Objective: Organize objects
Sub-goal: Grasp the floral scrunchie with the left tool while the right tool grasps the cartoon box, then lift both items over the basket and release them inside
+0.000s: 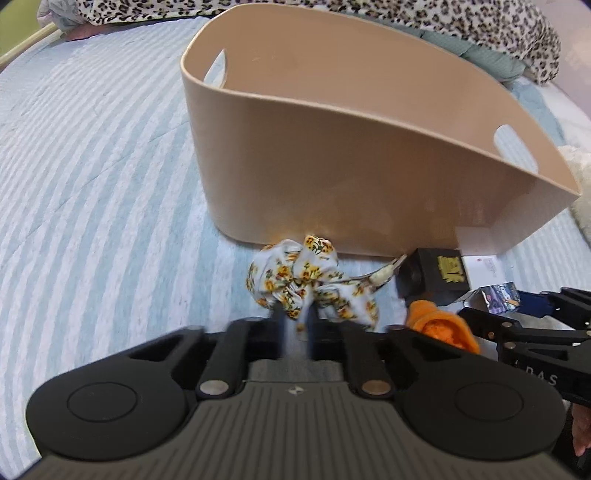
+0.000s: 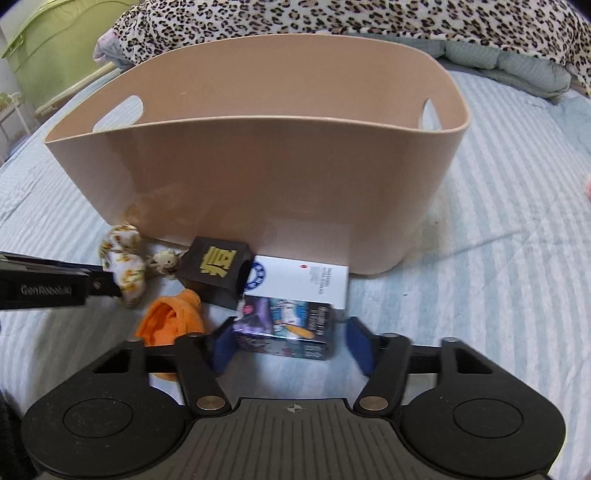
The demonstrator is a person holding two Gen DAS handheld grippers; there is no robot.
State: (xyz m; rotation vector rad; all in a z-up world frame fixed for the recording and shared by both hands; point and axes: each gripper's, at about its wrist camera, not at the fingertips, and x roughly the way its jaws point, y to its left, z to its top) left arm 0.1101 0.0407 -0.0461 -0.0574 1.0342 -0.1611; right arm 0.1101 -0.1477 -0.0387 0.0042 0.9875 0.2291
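A beige basket (image 1: 332,173) (image 2: 258,177) with handle holes stands on the striped bed. In front of it lie a floral scrunchie (image 1: 306,280) (image 2: 123,266), a black box with a gold character (image 1: 432,275) (image 2: 214,271), an orange cloth (image 1: 443,328) (image 2: 171,321), a white box (image 2: 306,280) and a colourful printed box (image 2: 288,328) (image 1: 496,293). My left gripper (image 1: 295,321) is shut on the scrunchie. My right gripper (image 2: 291,349) is open, its blue pads (image 2: 360,345) on either side of the colourful box, apart from it.
A leopard-print blanket (image 2: 332,18) and a green-grey quilt (image 2: 517,62) lie behind the basket. A green container (image 2: 55,48) stands at the far left. The striped bedcover (image 1: 92,184) spreads to both sides.
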